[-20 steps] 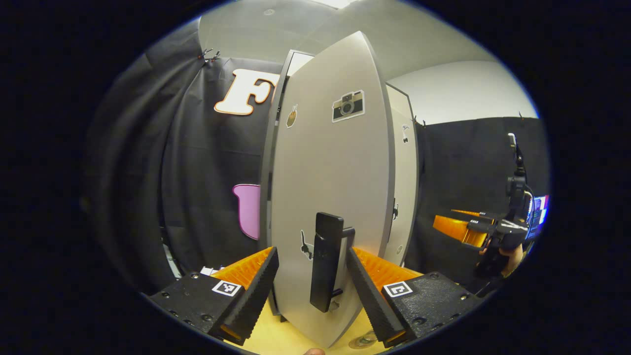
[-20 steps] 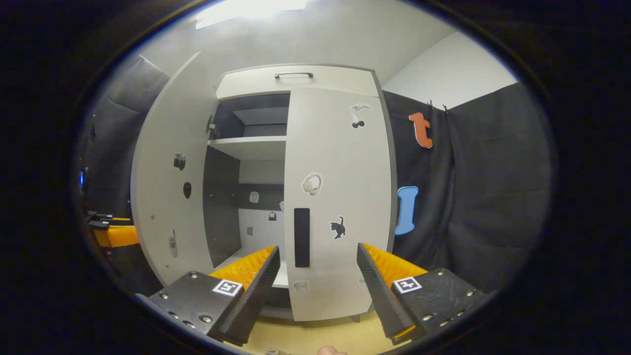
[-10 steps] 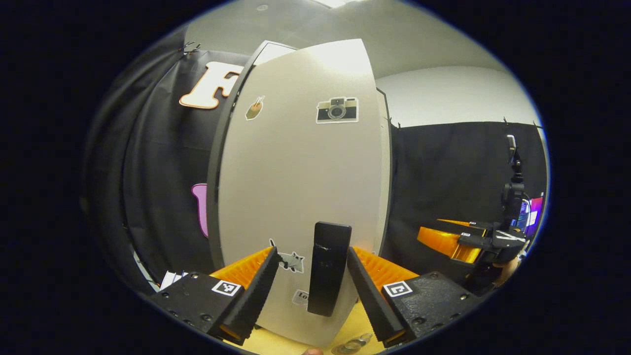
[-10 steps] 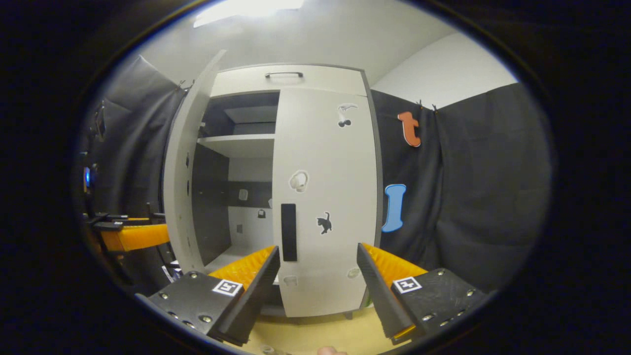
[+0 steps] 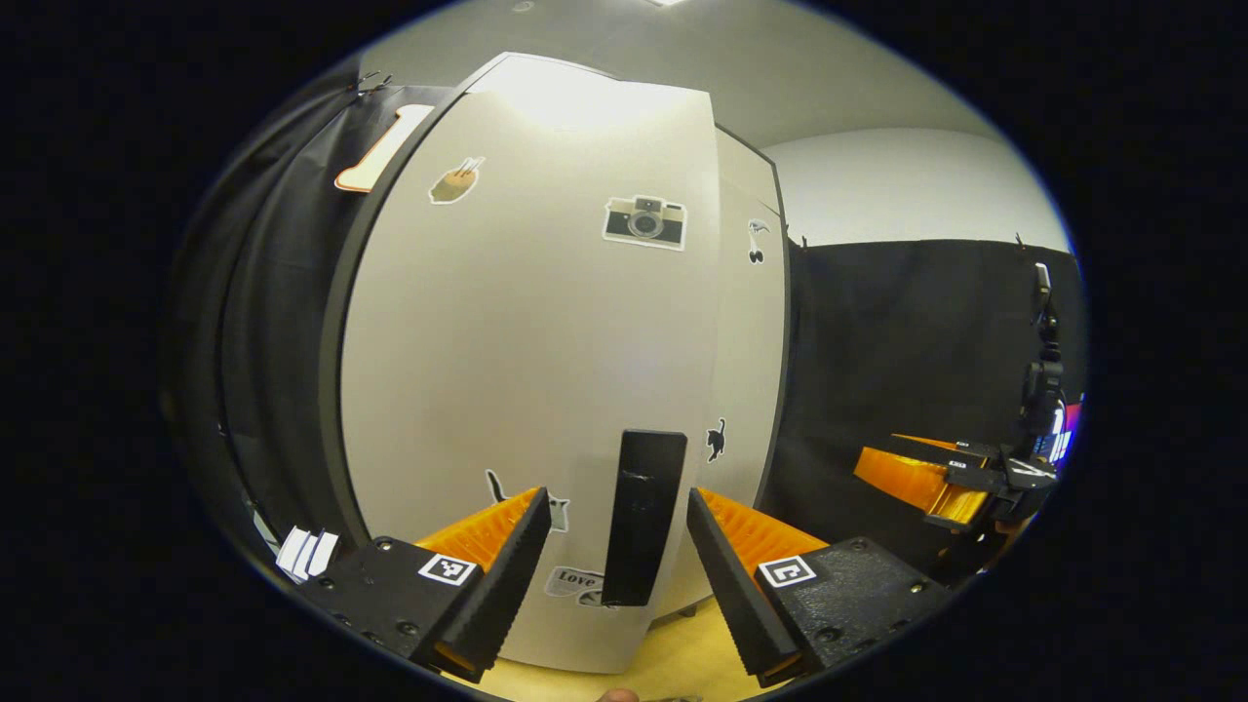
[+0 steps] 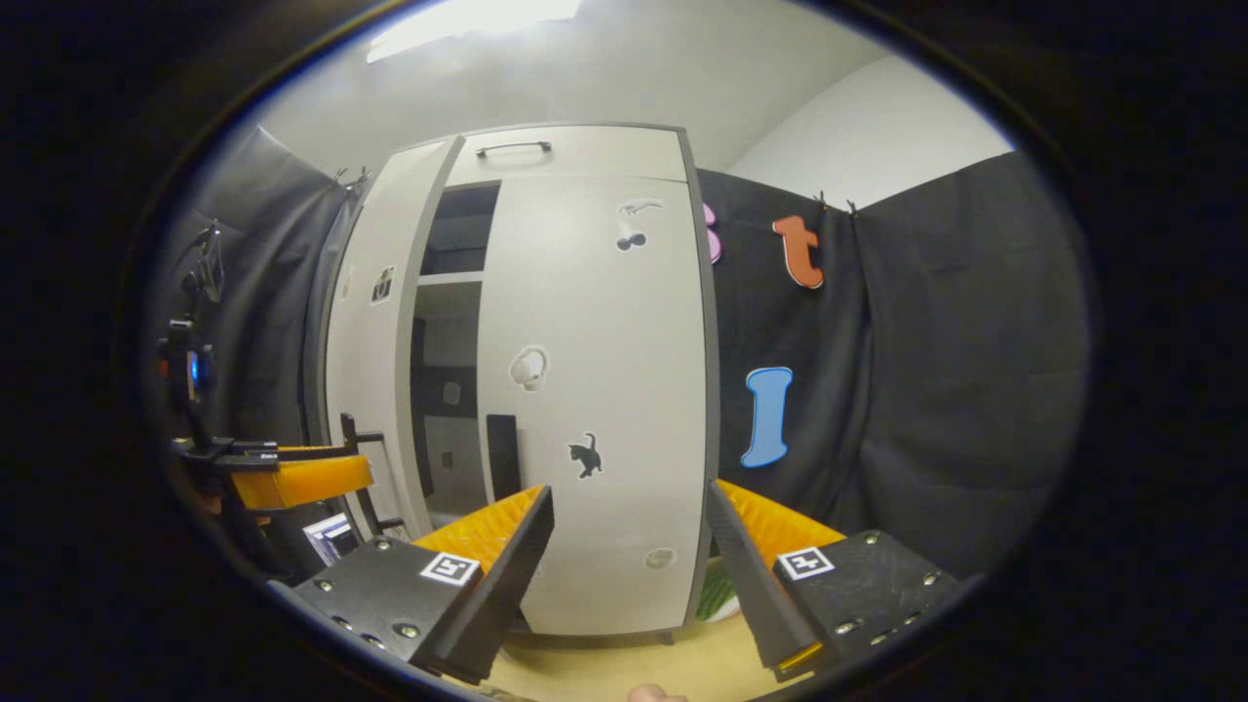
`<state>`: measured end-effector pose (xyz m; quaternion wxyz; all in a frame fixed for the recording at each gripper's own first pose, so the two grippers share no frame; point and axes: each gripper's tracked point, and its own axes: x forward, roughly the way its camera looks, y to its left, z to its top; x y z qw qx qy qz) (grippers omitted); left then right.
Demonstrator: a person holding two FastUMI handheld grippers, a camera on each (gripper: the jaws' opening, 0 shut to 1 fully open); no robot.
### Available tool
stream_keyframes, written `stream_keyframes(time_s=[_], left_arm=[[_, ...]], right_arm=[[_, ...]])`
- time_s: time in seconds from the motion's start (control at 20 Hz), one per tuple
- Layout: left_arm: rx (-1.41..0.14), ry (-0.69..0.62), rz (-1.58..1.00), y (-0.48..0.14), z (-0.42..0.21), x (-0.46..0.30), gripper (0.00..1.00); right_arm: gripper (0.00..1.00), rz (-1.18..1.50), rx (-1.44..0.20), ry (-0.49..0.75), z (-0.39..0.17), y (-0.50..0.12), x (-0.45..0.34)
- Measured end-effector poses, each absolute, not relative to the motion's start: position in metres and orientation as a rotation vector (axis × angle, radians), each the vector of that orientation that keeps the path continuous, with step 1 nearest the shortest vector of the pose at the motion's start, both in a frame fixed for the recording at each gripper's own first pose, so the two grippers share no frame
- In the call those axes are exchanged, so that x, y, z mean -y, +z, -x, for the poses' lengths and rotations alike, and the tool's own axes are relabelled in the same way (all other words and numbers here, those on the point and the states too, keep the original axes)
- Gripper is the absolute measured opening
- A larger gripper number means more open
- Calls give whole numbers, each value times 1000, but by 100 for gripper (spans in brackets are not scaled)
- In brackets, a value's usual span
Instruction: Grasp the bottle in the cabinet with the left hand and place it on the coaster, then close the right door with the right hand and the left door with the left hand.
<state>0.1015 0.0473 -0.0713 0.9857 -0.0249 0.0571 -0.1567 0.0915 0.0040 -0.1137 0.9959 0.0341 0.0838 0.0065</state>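
My left gripper (image 5: 612, 570) has its jaws apart, straddling the left door (image 5: 526, 370) handle (image 5: 642, 517) without clamping. The door is nearly shut; I should push squarely until flush with the right door (image 6: 600, 409).

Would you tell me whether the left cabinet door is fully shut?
Not quite: in the right gripper view a dark gap separates the left door from the right door.

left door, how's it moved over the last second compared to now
The left door has swung well toward shut, pushed by the left tongs, whose open fingers straddle its black handle without clamping it. A narrow gap to the cabinet's inside remains. The right door stayed closed, and the right tongs stayed open, holding nothing.
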Motion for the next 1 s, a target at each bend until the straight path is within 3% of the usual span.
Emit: stream_keyframes(time_s=[1.0], left_arm=[[-129, -247, 54, -84, -165, -8, 91]], right_arm=[[96, -86, -180, 62, -140, -143, 36]])
